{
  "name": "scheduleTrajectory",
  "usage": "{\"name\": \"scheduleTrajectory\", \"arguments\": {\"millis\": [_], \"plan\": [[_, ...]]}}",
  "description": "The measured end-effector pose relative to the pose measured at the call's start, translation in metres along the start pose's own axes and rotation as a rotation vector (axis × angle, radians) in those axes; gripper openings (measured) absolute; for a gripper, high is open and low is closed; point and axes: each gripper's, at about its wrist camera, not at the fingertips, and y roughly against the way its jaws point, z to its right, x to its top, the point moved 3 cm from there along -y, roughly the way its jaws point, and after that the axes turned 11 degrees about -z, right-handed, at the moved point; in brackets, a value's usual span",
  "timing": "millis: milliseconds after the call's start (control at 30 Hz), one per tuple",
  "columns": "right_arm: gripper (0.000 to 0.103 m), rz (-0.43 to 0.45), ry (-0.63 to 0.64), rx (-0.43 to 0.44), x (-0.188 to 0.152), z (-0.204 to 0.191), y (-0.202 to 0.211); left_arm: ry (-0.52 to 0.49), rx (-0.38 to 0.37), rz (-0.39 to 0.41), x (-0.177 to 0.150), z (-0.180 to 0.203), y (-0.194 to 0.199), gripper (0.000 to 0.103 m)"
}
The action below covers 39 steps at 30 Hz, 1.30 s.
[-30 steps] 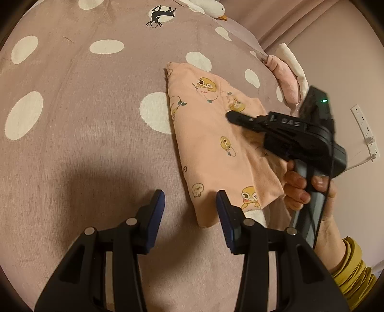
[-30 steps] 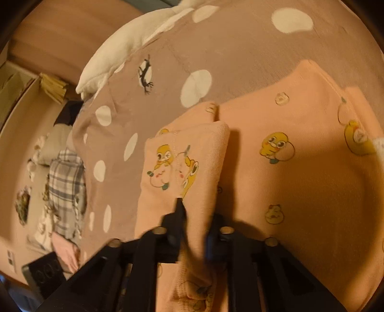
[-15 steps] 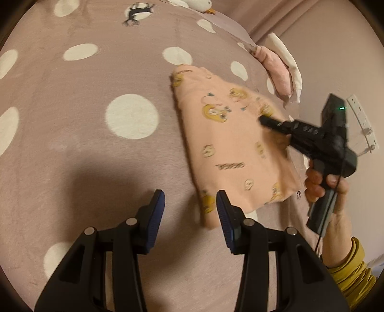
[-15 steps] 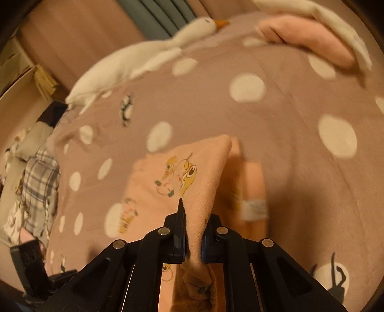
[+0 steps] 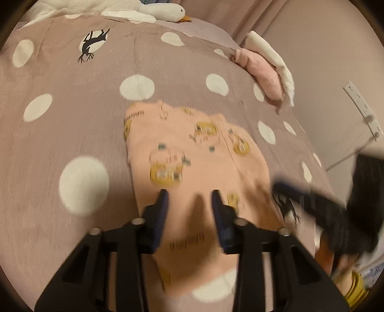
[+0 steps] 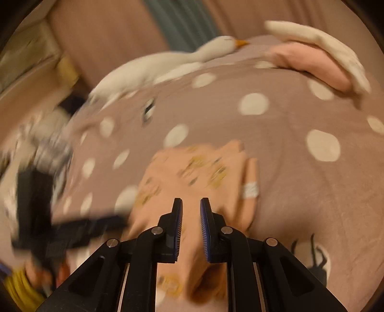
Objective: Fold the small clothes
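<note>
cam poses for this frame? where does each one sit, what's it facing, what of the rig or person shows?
Left wrist: on the left gripper, angled down over the peach garment on the dotted bedspread; own fingers, closing, nothing gripped.
Right wrist: on the right gripper, same garment; jaws opening, apart.
Shared: garment, goose plush, each other's gripper.
</note>
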Motion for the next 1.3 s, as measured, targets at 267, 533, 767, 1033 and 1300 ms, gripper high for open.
{"name": "scheduleTrajectory", "arguments": {"millis": [267, 533, 767, 1033, 1300], "plan": [[0.014, -0.155, 0.024, -0.028, -0.042, 0.01, -0.039, 0.104, 0.023, -0.037, 0.037, -0.026, -0.036, 0.02], [0.01, -0.187, -0.015, 0.033, -0.038, 0.015, -0.037, 0.146, -0.003, -0.059, 0.044, -0.039, -0.041, 0.014], [0.01, -0.041, -0.021, 0.05, 0.014, 0.017, -0.02, -0.014, 0.037, -0.003, 0.01, -0.009, -0.007, 0.015], [0.01, -0.108, -0.148, -0.072, 0.063, 0.049, -0.075, -0.129, 0.089, -0.063, -0.039, 0.009, -0.025, 0.015], [0.01, -0.111, -0.194, -0.071, 0.054, 0.055, -0.072, -0.115, 0.085, -0.065, -0.042, 0.005, -0.027, 0.015]]}}
